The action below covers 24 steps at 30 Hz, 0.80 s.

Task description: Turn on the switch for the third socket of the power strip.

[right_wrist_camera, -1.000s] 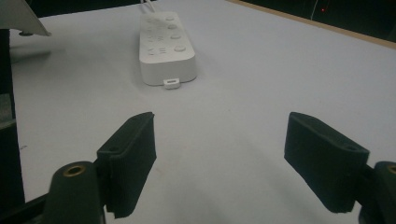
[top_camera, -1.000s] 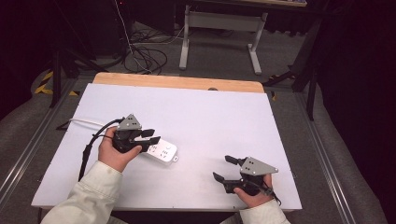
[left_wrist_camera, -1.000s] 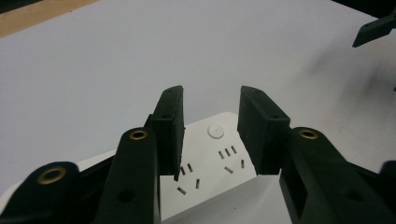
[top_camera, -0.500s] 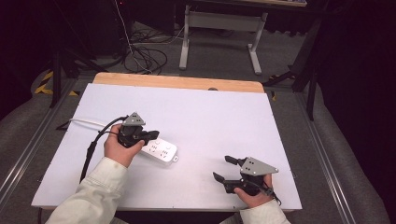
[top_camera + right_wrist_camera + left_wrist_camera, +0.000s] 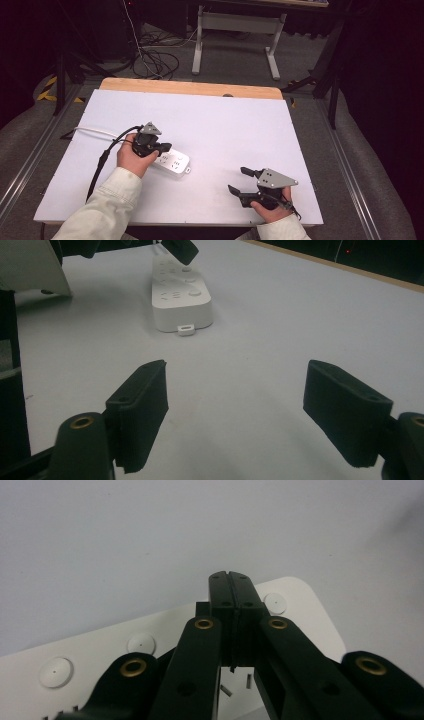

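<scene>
On the white table (image 5: 225,130), our left gripper (image 5: 159,146), jaws pressed together on nothing, hovers over the white rectangular plastic power strip (image 5: 172,163) lying left of centre. Our right gripper (image 5: 240,181) rests near-right, jaws spread wide.

white table (image 5: 225,125), white power strip (image 5: 172,162) lying on it

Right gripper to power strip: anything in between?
Nothing. In the right gripper view, bare white table runs from the open right gripper to the power strip; the high view agrees.
</scene>
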### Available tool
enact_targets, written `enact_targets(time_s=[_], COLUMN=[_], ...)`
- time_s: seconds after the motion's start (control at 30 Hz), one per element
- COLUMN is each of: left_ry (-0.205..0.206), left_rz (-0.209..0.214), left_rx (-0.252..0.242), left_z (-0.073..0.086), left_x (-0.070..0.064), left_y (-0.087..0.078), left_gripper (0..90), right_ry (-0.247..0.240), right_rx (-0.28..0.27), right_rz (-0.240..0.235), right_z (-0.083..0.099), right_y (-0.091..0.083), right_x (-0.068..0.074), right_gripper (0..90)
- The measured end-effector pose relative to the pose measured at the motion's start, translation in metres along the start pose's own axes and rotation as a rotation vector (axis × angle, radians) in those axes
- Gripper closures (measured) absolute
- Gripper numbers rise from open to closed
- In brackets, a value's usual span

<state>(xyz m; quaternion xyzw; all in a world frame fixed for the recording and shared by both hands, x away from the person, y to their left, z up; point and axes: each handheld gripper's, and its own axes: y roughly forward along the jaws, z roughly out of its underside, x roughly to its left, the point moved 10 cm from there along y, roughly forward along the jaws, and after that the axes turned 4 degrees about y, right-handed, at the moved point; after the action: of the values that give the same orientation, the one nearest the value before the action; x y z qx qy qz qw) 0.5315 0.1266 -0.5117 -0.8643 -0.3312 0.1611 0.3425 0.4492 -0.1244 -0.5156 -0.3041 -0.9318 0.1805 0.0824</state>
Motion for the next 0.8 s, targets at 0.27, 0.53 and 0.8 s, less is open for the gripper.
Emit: enact_targets(time_s=[0.27,0.53,0.8], left_ry=[0.026,0.069,0.083], left_rz=[-0.021,-0.054,-0.057], left_rx=[0.034,0.068,0.069], left_z=[0.005,0.008,0.008], left_x=[0.002,0.002,0.002], left_y=[0.007,0.012,0.013], left_gripper=[90.0,90.0,90.0], right_ry=[0.0,0.0,-0.001], right_rx=[-0.001,0.0,0.0], right_rz=[0.0,0.0,0.0], right_z=[0.0,0.0,0.0], right_y=[0.0,0.0,0.0], right_x=[0.0,0.0,0.0], right_gripper=[26.2,26.3,26.2])
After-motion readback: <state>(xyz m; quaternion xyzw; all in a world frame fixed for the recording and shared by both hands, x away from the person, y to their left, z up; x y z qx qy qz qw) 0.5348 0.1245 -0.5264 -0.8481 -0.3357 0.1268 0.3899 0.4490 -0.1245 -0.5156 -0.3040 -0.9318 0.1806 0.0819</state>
